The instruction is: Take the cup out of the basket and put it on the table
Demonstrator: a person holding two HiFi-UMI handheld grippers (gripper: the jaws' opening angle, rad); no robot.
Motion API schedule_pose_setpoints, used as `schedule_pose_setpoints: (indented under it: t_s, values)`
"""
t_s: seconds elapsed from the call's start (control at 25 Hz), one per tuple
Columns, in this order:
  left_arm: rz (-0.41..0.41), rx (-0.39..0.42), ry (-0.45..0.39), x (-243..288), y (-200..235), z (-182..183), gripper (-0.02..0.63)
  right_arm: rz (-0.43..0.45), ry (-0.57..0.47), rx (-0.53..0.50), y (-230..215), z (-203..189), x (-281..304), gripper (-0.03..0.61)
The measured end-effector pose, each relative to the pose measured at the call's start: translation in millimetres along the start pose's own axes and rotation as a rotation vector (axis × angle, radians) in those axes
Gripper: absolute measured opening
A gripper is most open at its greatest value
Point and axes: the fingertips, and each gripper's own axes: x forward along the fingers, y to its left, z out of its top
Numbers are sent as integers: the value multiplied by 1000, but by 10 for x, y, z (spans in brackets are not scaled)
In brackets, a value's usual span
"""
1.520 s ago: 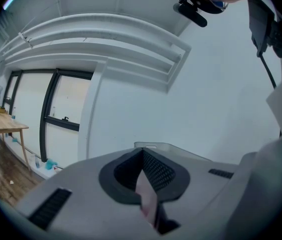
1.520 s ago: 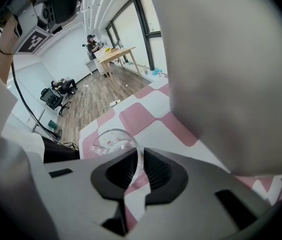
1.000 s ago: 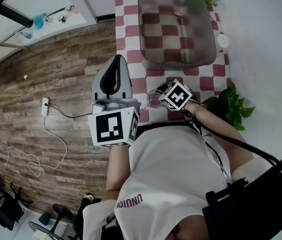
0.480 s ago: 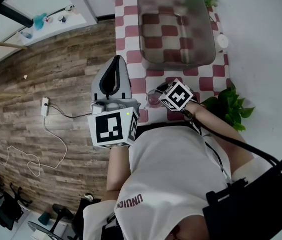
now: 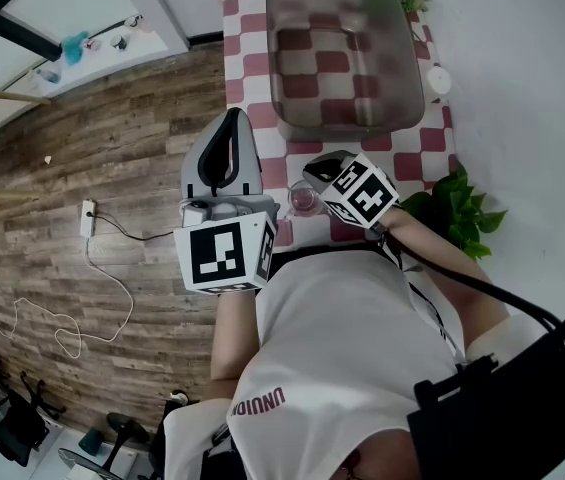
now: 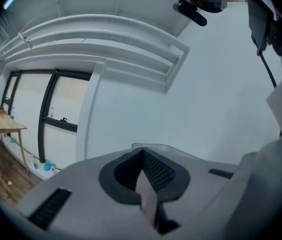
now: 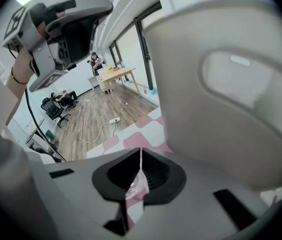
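The clear cup (image 5: 303,200) stands on the red-and-white checked tablecloth (image 5: 250,68) near the table's front edge. It is outside the grey translucent basket (image 5: 284,78), which sits farther back. My right gripper (image 5: 319,166) hovers just above and right of the cup, jaws together and holding nothing. In the right gripper view the cup (image 7: 133,190) shows only through the thin slit of the right gripper (image 7: 141,156), with the basket (image 7: 240,84) looming ahead. My left gripper (image 5: 228,128) is shut and empty over the table's left edge, and the left gripper (image 6: 141,156) points at a white wall.
A leafy plant (image 5: 459,215) stands at the table's right front corner. A small white round object (image 5: 439,80) lies right of the basket. Wooden floor with a power strip (image 5: 88,218) and cable lies to the left.
My right gripper has risen and shifted slightly away from the cup, which stays on the cloth. The left gripper has hardly moved.
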Motion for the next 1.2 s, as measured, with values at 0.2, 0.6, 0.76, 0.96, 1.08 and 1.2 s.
schedule_pose_setpoints:
  t_s: [0.2,0.6,0.76,0.96,1.08,1.2]
  values:
    - [-8,2,1,16,-19,18,11,-25,-118,-67,86,317,-241,17]
    - [-7,2,10,25,-18,-13,11,-80,-402,-106,180,931,-853,15]
    - [-8,0,9,31,-19,-22,11,-116,-486,-88,125,1088,-1023,15]
    - [-12,1,7,27,-34,-16,11,-152,-531,-78,81,1149,-1105,15]
    - [-7,1,5,17,-28,-10,11,-159,-542,-78,75,1158,-1128,15]
    - [-1,0,5,9,-9,-7,11,-156,-543,-77,78,1165,-1127,15]
